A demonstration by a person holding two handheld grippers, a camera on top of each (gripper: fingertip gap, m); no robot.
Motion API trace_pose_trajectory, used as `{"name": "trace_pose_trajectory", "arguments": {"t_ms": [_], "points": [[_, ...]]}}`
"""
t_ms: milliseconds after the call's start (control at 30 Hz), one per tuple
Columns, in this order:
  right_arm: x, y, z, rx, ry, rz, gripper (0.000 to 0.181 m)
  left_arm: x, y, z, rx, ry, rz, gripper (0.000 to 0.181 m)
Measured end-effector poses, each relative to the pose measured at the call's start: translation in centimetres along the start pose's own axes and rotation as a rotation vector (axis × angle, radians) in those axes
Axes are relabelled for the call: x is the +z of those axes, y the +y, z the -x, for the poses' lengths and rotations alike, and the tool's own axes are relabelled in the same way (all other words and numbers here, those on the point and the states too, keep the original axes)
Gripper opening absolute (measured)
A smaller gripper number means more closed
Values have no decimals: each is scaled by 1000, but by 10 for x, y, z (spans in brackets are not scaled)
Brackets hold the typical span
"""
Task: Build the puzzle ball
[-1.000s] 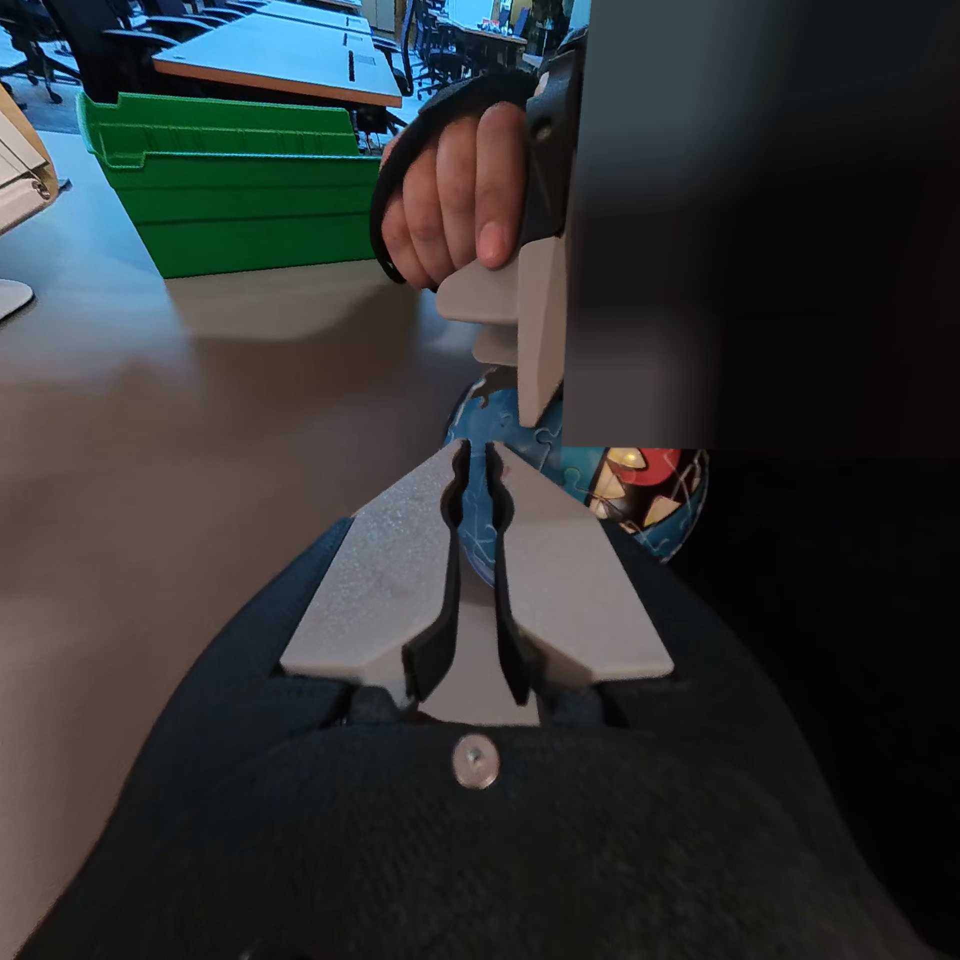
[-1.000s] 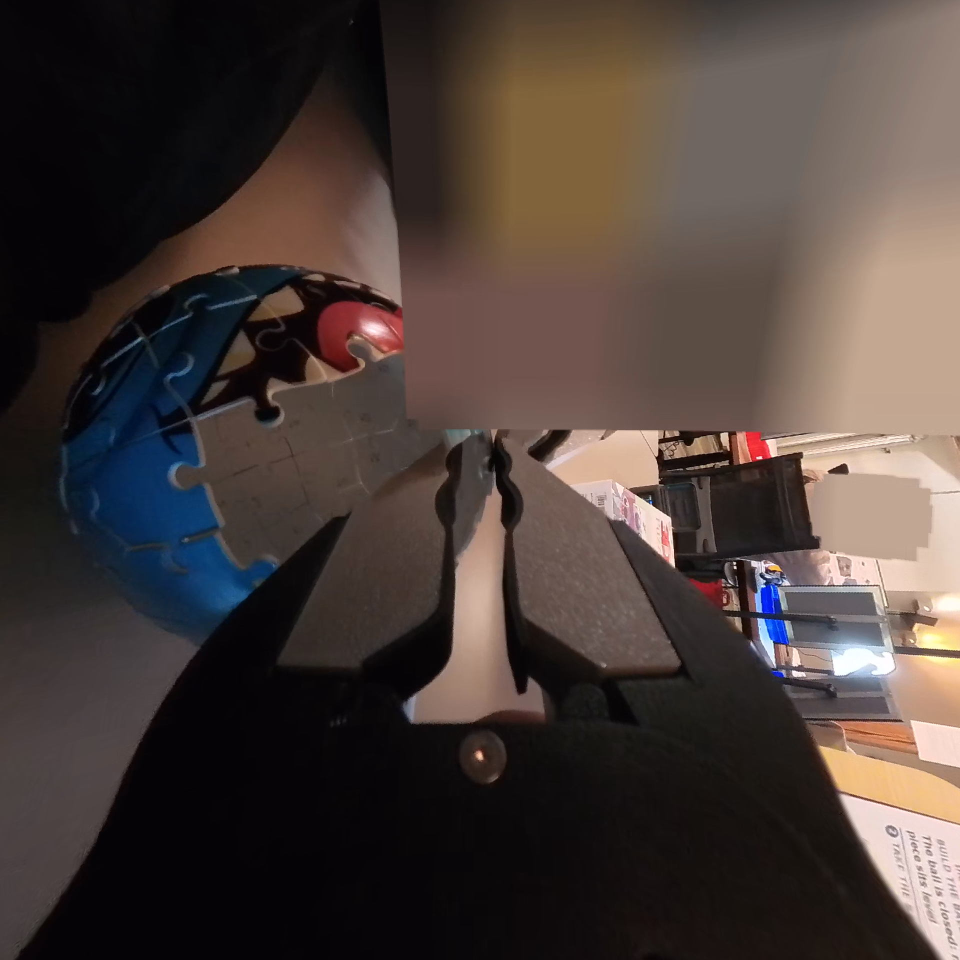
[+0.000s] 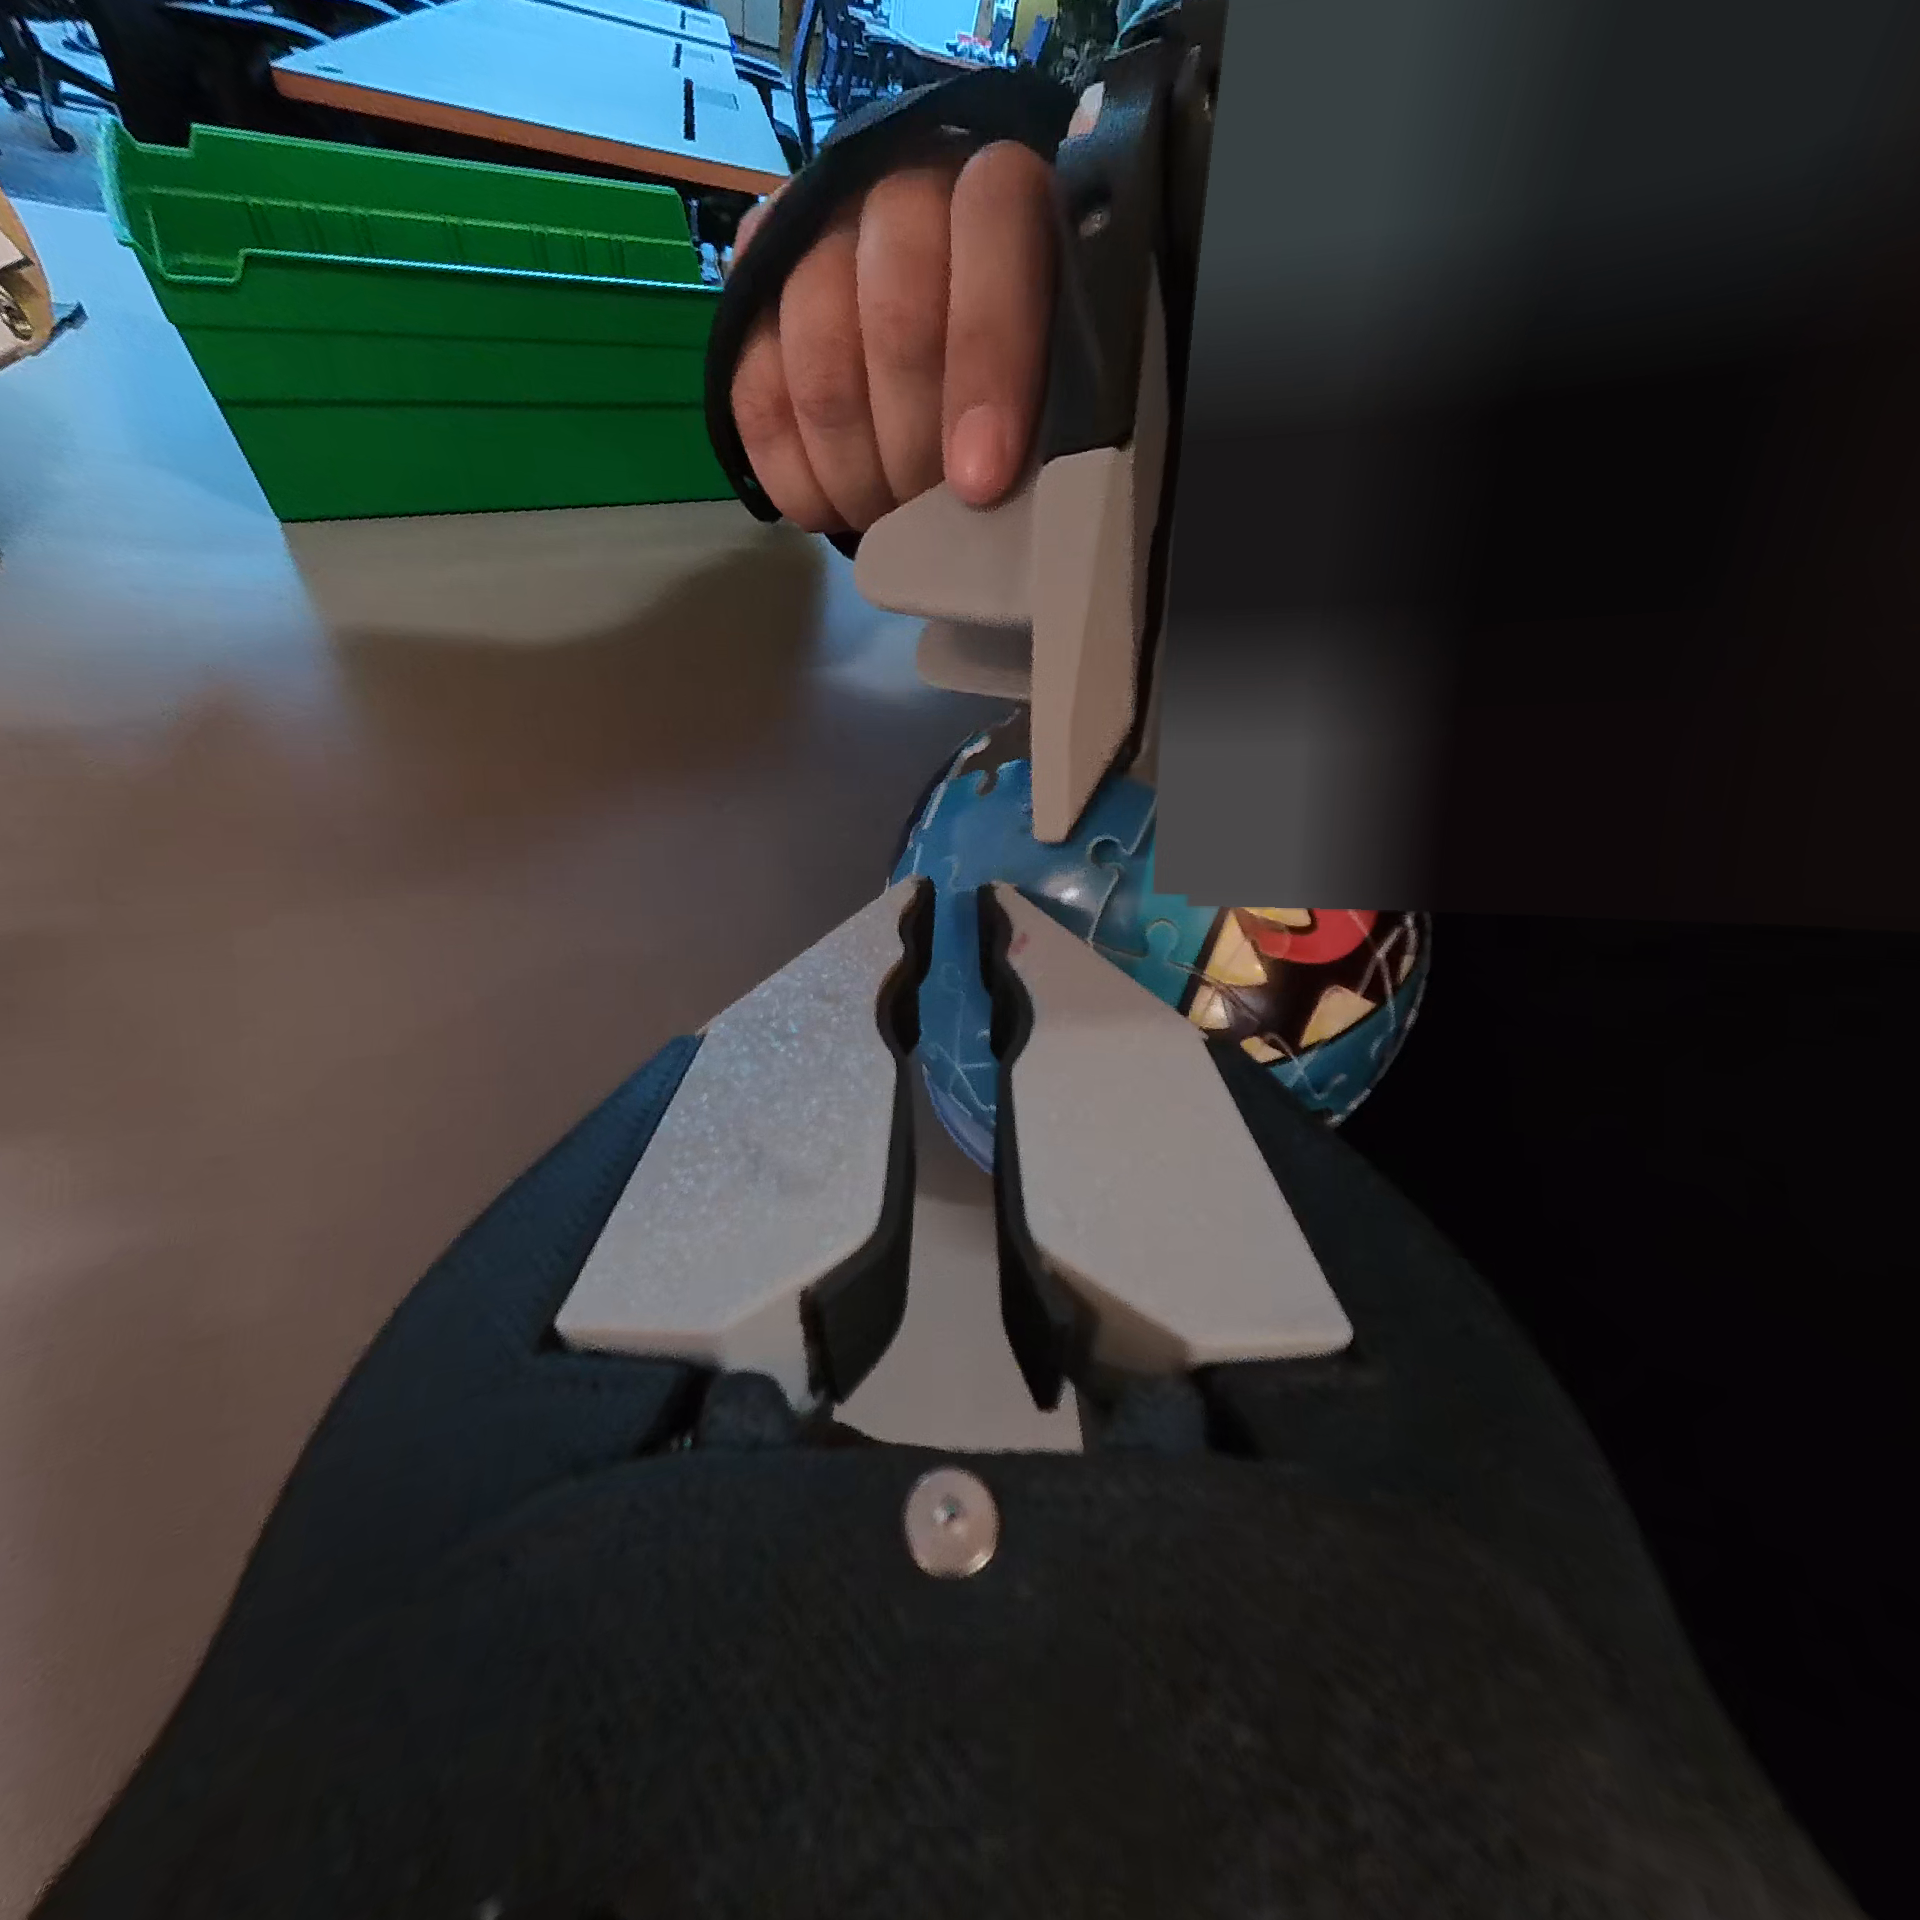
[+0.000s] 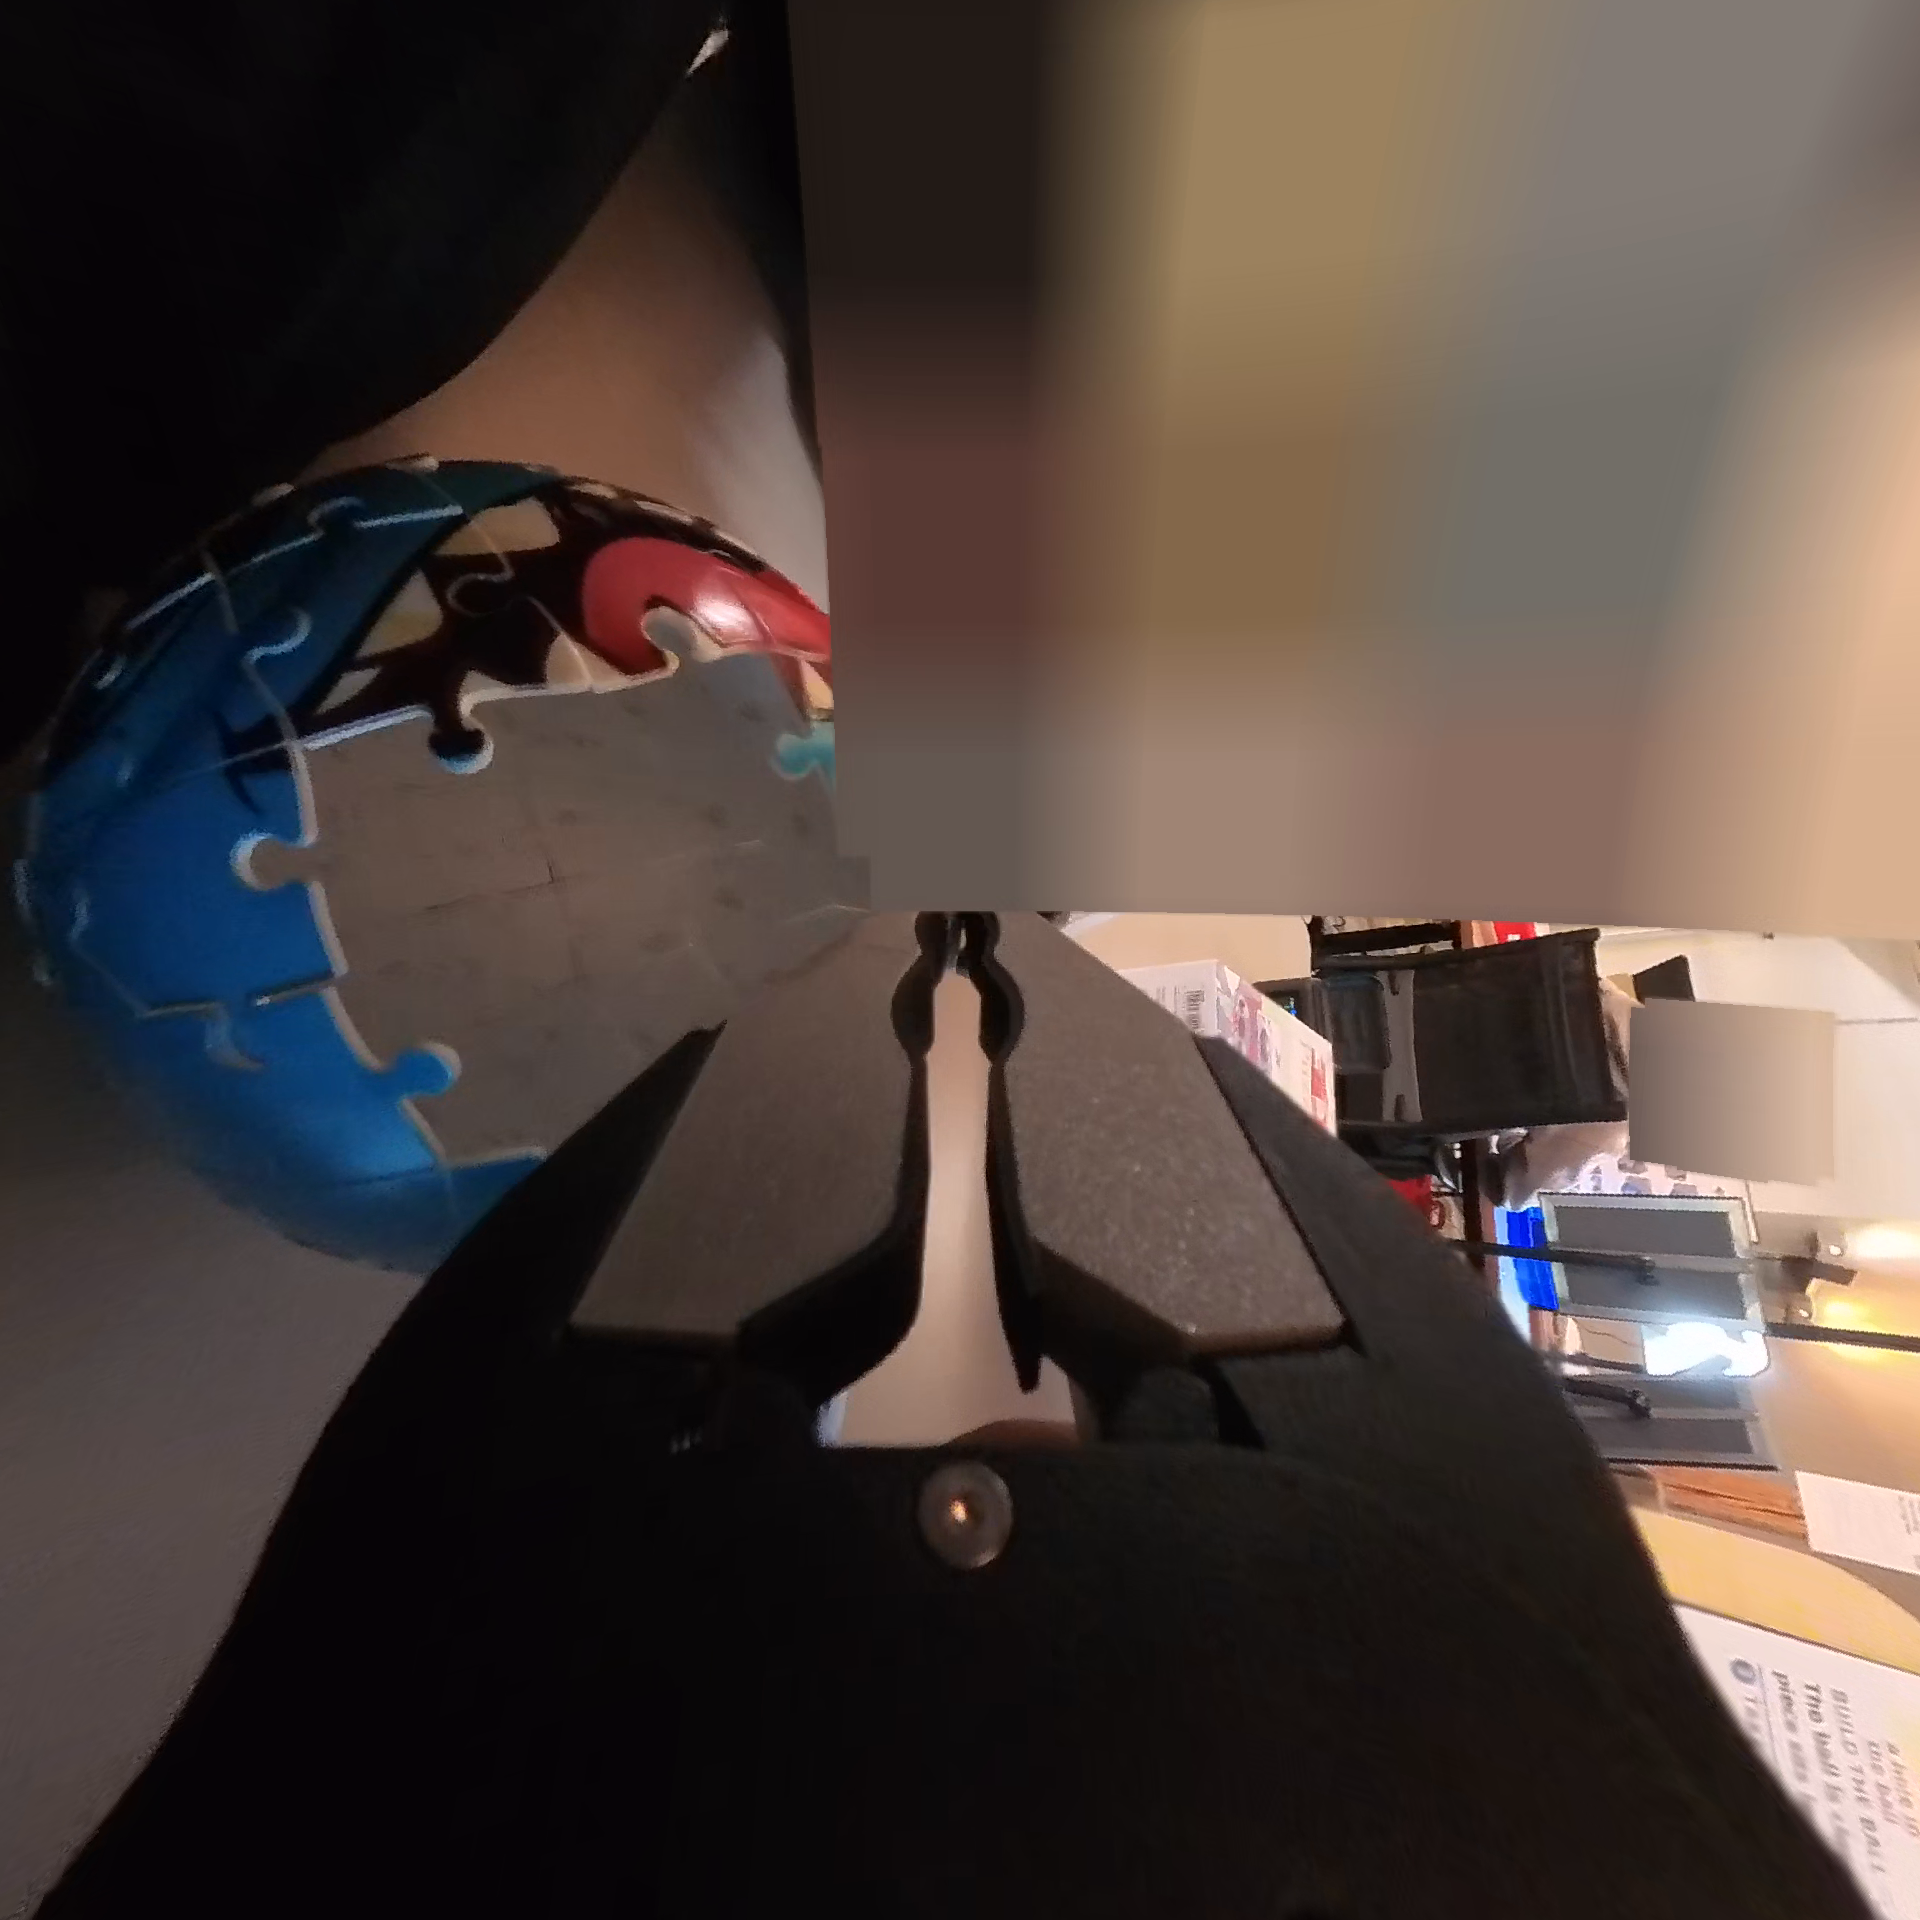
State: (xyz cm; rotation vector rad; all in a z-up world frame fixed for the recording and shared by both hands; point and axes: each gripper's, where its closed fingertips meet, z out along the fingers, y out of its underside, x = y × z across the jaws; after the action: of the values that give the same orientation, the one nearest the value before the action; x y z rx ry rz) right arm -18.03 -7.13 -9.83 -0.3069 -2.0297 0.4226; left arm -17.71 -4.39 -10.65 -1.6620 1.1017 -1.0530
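A blurred patch covers the top right of the ball (image 3: 1299,987), and the right gripper's (image 4: 964,930) fingertips meet that patch's edge.

One round blue, red and black puzzle ball (image 3: 1299,977), far right on the table. One green plastic bin (image 3: 436,343), far left. Two grey two-finger grippers: left gripper (image 3: 956,894), right gripper (image 4: 961,925).

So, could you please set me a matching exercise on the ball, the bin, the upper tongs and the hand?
1. puzzle ball
2. bin
3. right tongs
4. hand

A. green, at the back of the table
B. tip pointing down at the ball's top
C. blue, with a red and black picture
D. wrapped round a handle

Pairs: 1-C, 2-A, 3-B, 4-D
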Motion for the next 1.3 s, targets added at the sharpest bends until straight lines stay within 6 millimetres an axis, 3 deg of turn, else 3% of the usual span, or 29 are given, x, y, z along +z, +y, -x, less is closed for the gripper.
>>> {"name": "trace_pose_trajectory", "arguments": {"t_ms": [233,500,733,933,1167,1300], "points": [[-3,0,3,0,-27,9,0,-7,1,7,7,-36,8,9],[-3,0,3,20,-30,0,1,-1,10,-1,51,23,78,7],[-3,1,2,30,-25,-3,1,-13,-2,0,-24,131,35,7],[-4,1,2,36,-22,-3,1,-2,8,-8,-14,180,91,3],[-3,1,1,35,-19,-3,0,-7,-3,0,-51,184,55,12],[-3,1,1,35,-23,-7,0,3,10,-2,-22,179,130,8]]}}
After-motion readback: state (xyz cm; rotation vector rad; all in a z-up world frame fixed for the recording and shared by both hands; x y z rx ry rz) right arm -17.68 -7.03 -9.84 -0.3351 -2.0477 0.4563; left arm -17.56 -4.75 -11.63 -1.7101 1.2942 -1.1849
